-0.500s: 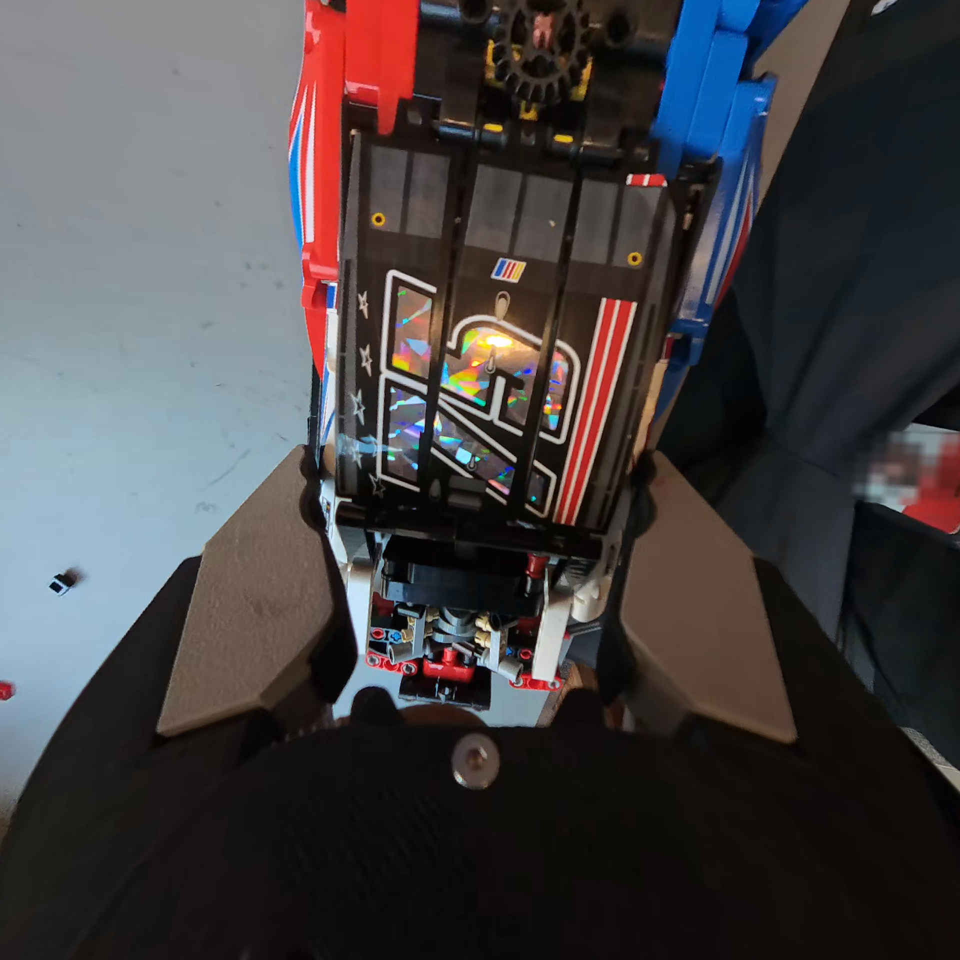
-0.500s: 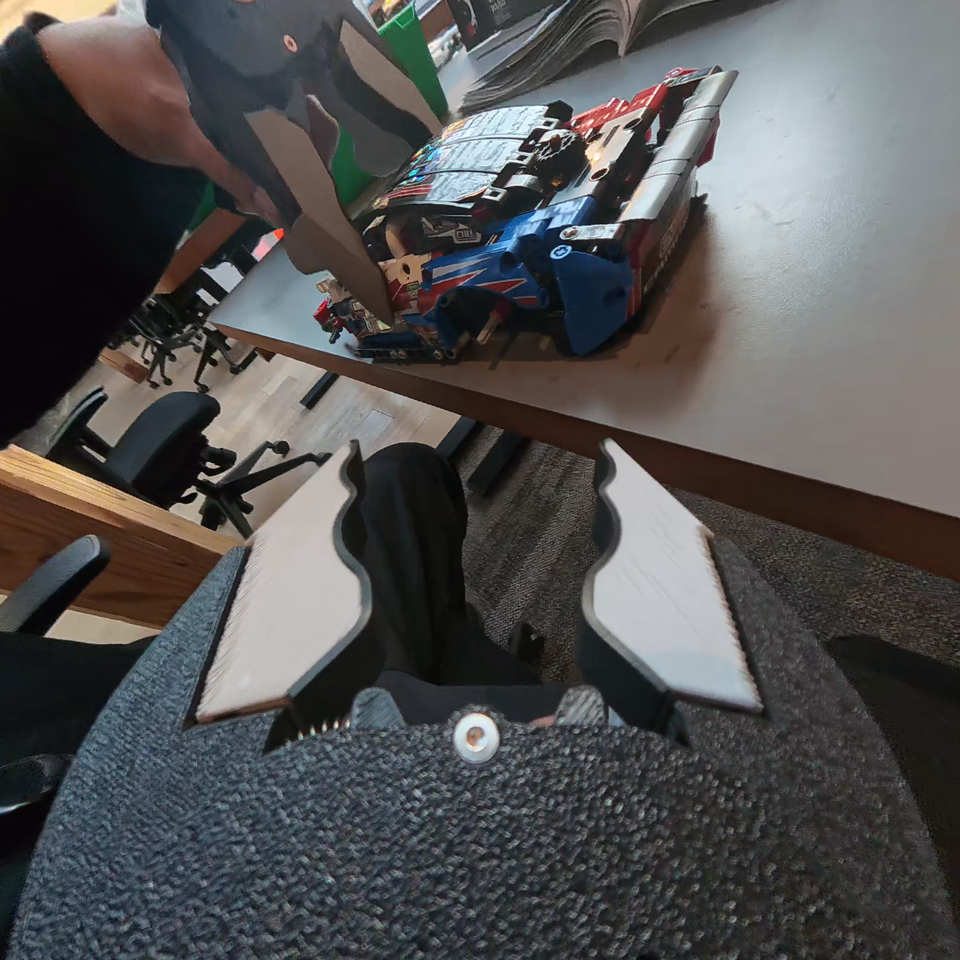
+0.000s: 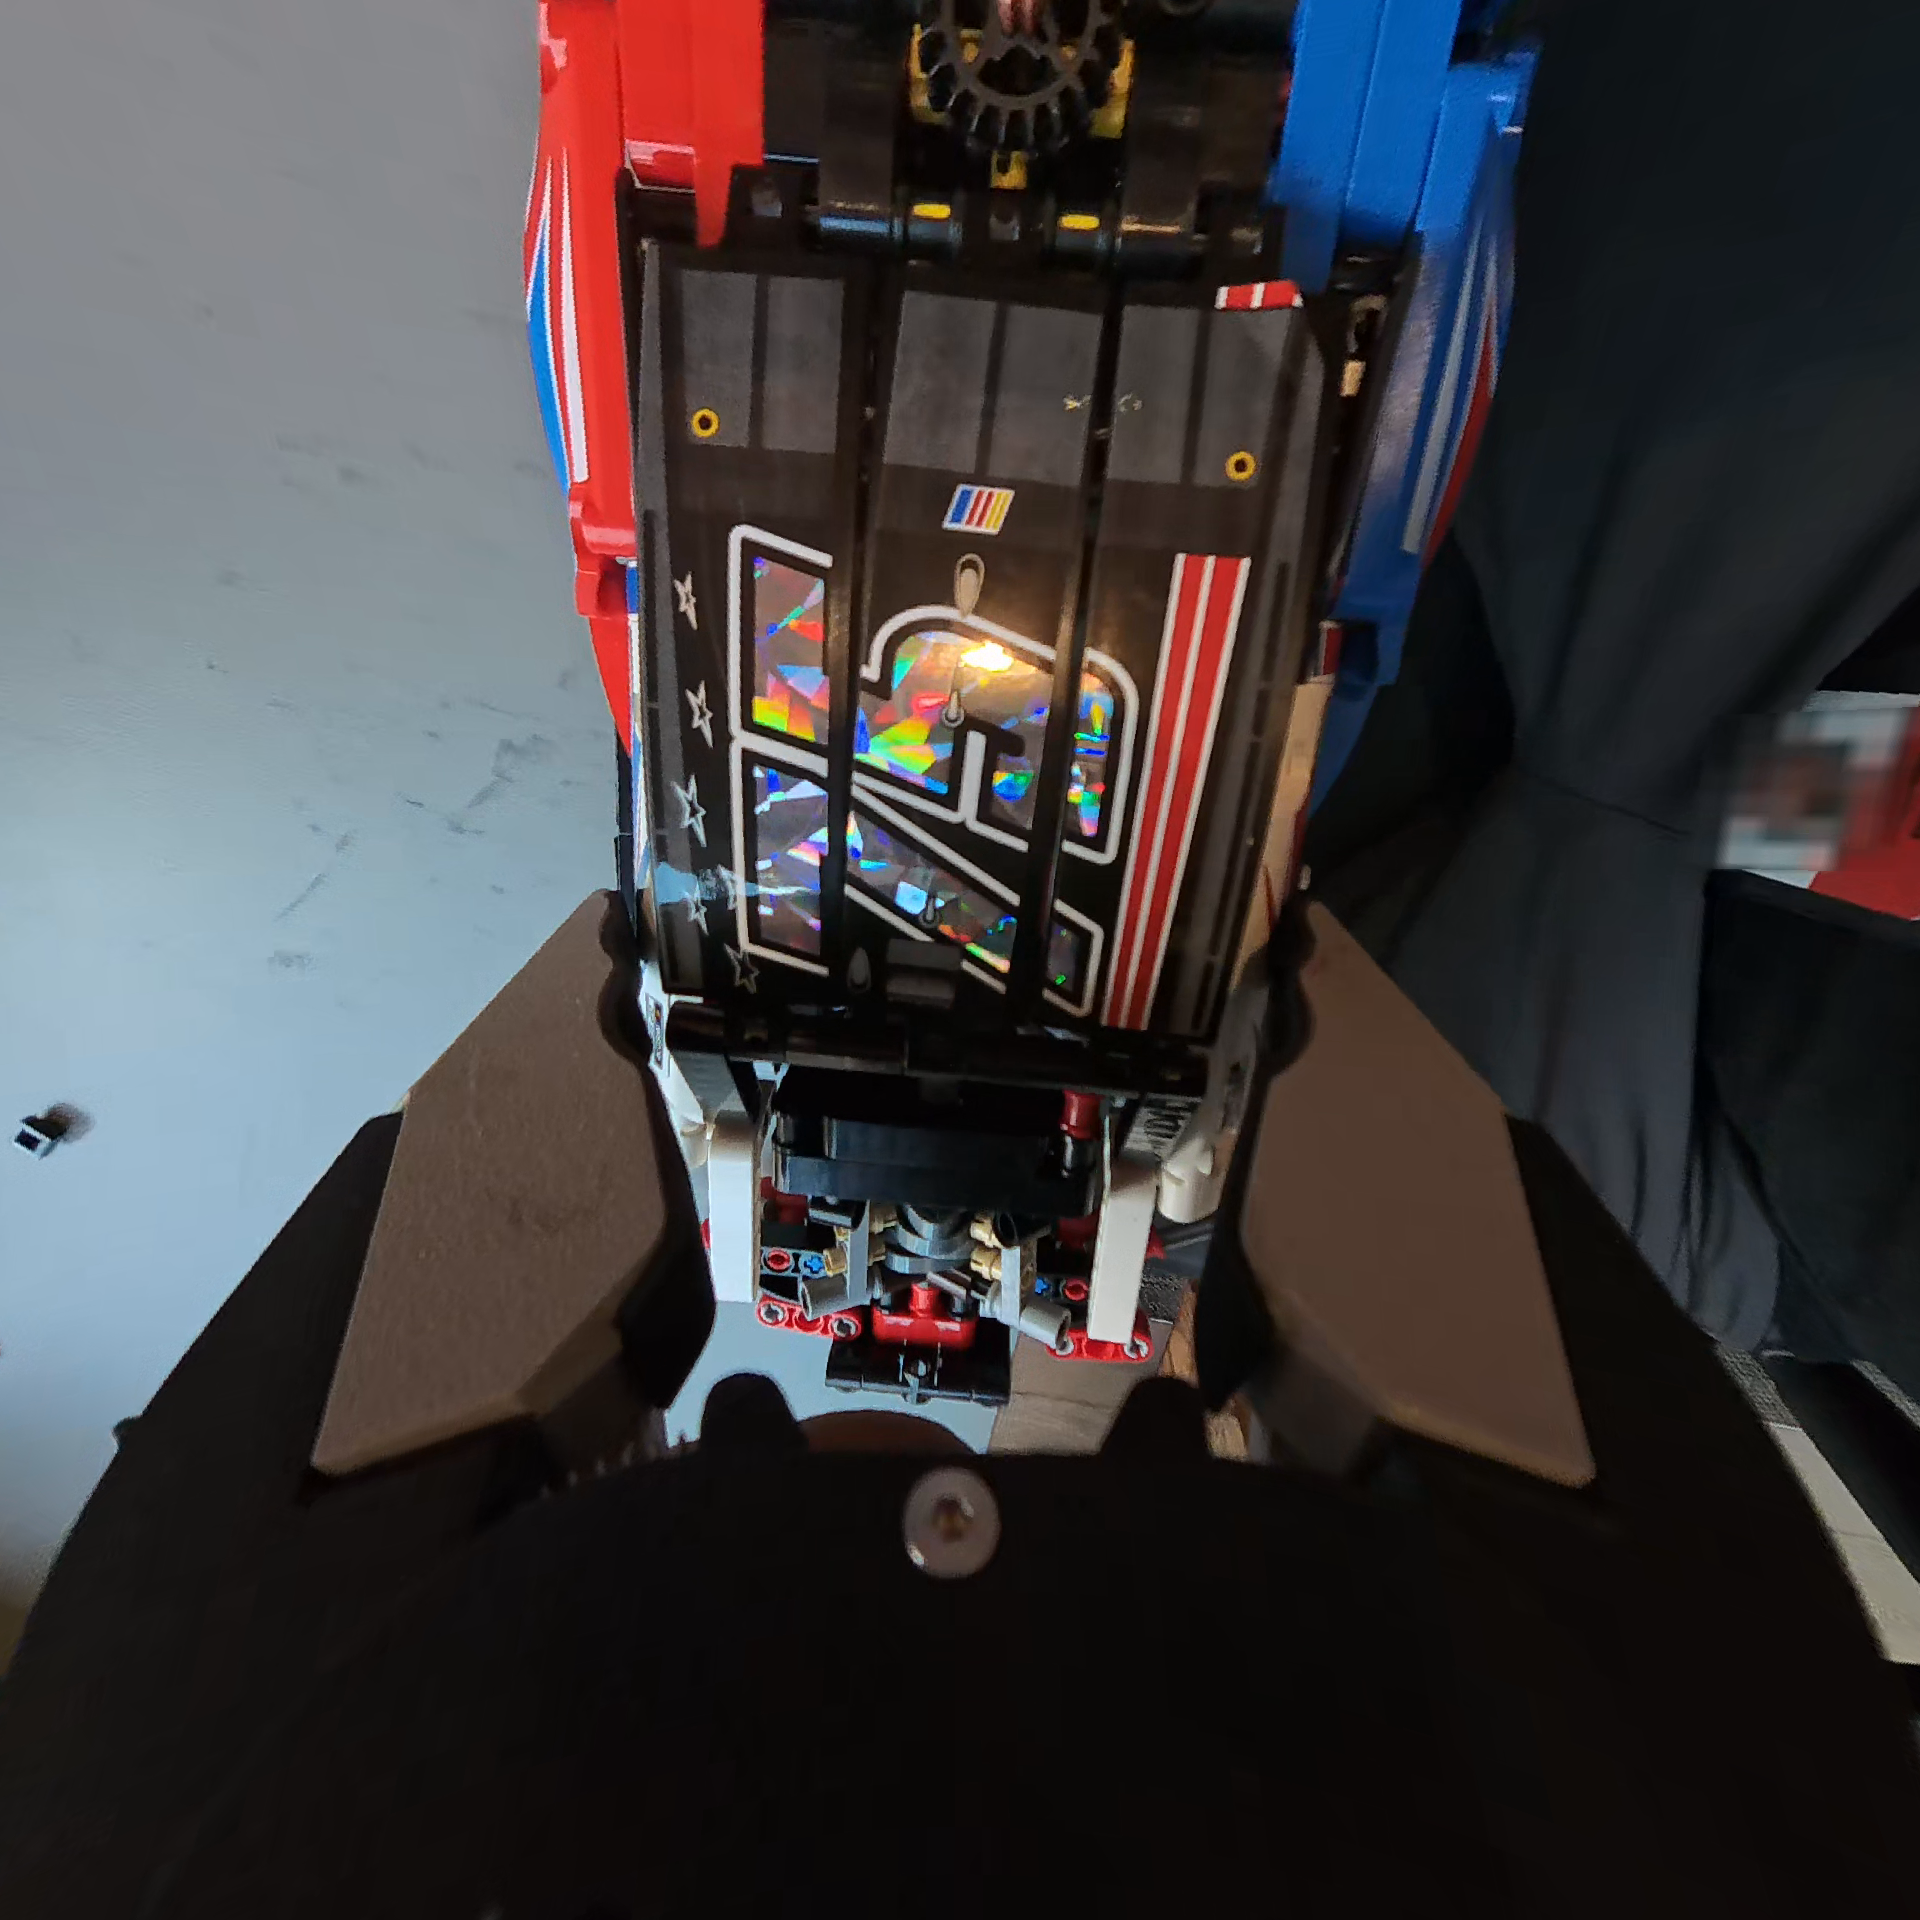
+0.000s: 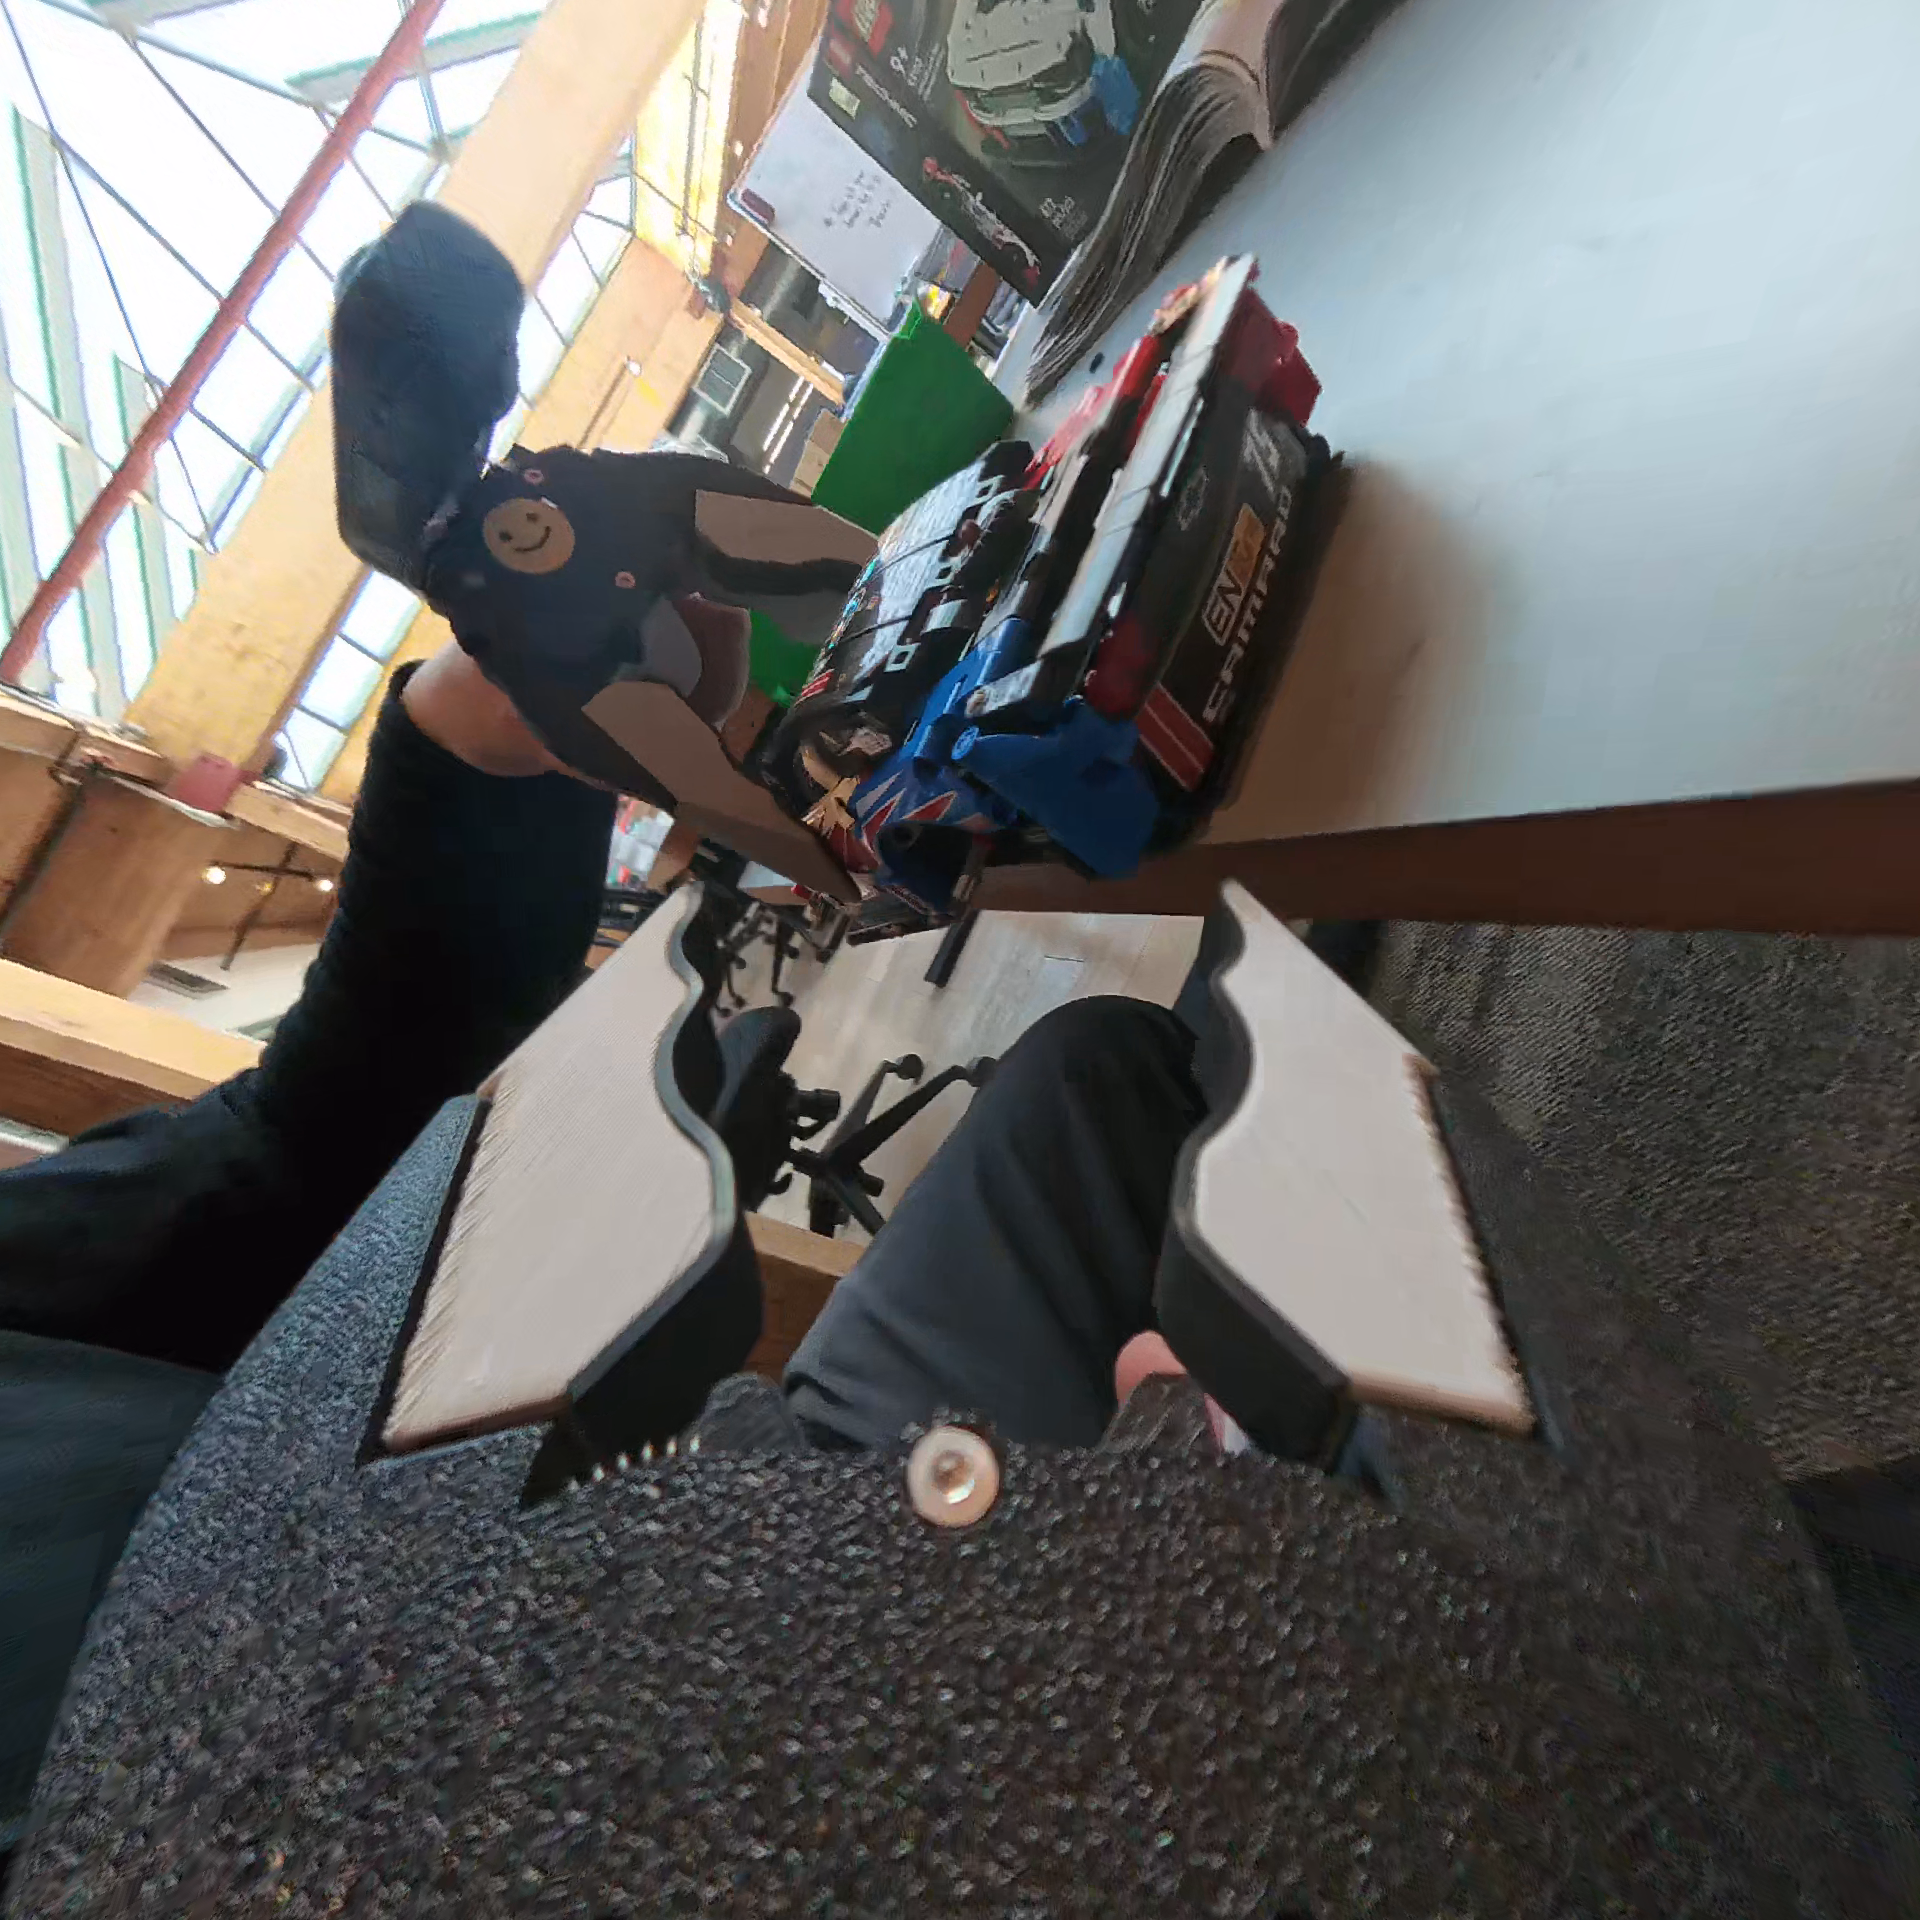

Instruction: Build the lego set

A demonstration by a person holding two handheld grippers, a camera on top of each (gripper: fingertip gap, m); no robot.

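The lego car (image 3: 956,623) has a black roof with a holographic sticker, a red side and a blue side. It lies on the grey table (image 3: 260,623) near the edge. My left gripper (image 3: 956,925) is shut on the car, one finger (image 3: 499,1174) on each flank at its near end. In the right wrist view the car (image 4: 1091,665) sits at the table's edge (image 4: 1558,862) with the left gripper (image 4: 862,717) on it. My right gripper (image 4: 956,904) is open and empty, below the table edge, apart from the car.
A small black piece (image 3: 42,1132) lies on the table at left. A lego box (image 4: 966,114), an open booklet (image 4: 1174,156) and a green object (image 4: 914,416) stand behind the car. A person's leg (image 4: 1018,1195) and office chairs (image 4: 790,1101) are under the right gripper.
The right gripper has rolled and lifted, so its view now tilts up toward the ceiling. The left gripper keeps hold of the car and sits slightly closer to it.
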